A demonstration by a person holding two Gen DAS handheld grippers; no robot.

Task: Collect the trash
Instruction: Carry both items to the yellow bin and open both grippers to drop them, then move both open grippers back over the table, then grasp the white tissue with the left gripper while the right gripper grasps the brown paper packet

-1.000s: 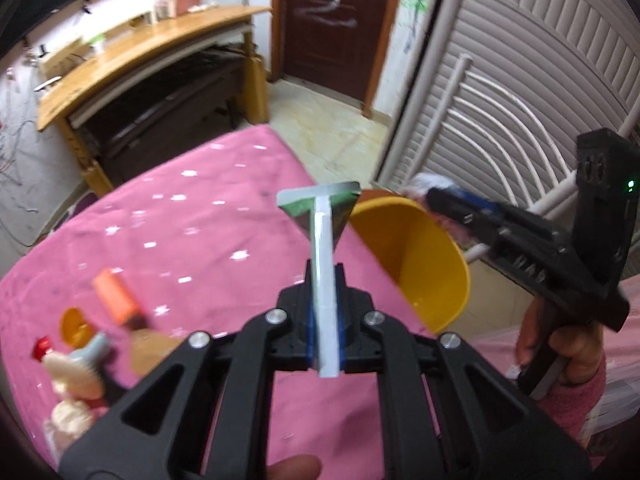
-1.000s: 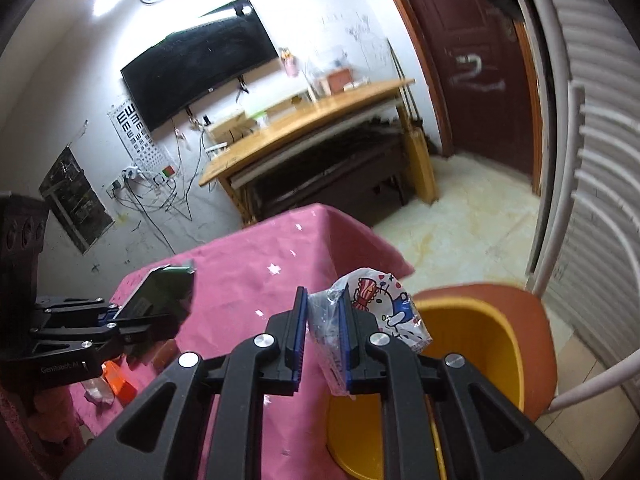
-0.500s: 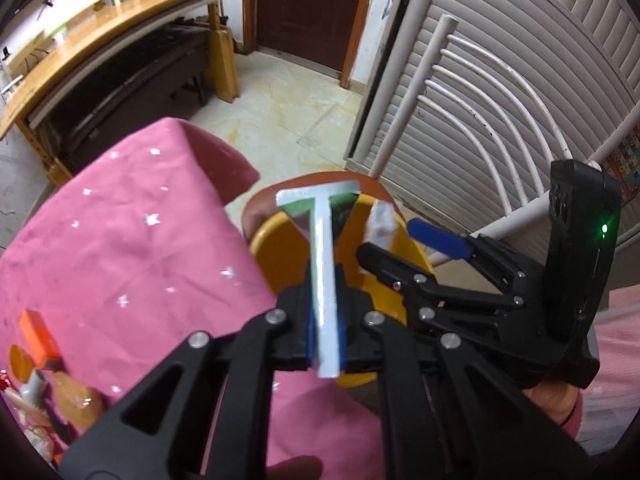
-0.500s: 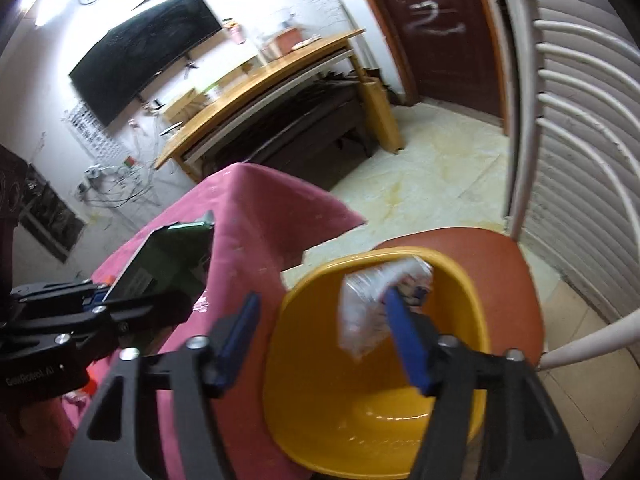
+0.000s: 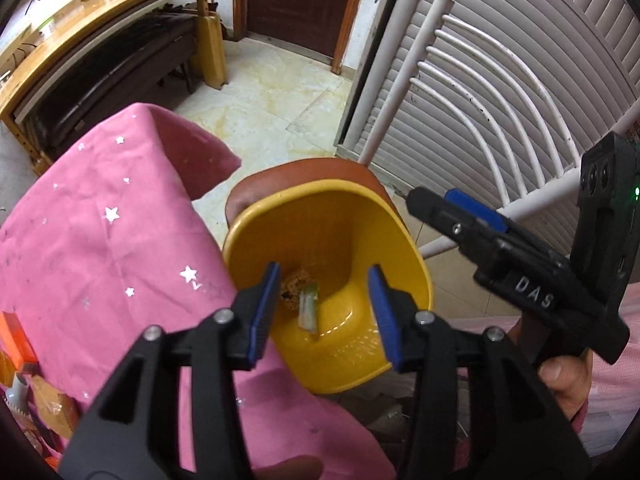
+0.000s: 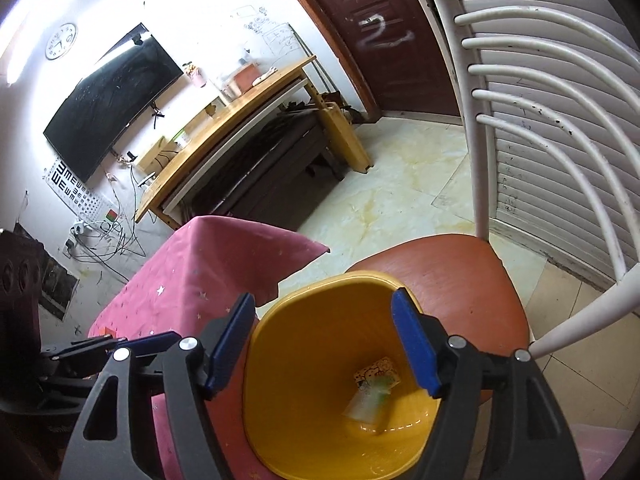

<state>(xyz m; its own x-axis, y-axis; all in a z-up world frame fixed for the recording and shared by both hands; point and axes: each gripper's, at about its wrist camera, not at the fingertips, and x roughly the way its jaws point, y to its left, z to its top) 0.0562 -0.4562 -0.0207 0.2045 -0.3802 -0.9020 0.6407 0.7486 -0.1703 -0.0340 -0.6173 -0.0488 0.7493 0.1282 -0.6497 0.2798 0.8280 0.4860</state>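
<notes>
1. We see our left gripper (image 5: 322, 312) with its jaws just opened and nothing between them, over the yellow bin (image 5: 320, 208).
2. Our right gripper (image 6: 328, 344) also gapes empty, having just widened.
3. The wrappers (image 6: 374, 386) lie at the bin's bottom, on the red chair (image 6: 460, 280) beside the pink tablecloth (image 5: 100, 240).

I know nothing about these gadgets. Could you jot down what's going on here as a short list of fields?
Setting: table with pink starred cloth, white-backed chair beside it
Bin: yellow bin standing on the chair's brown seat
In the bin: wrappers lying at the bottom
Left gripper: above the bin, jaws just opened, nothing between the fingers
Right gripper: above the bin, jaws just opened, empty
Still on the table: a few small items at the near edge
</notes>
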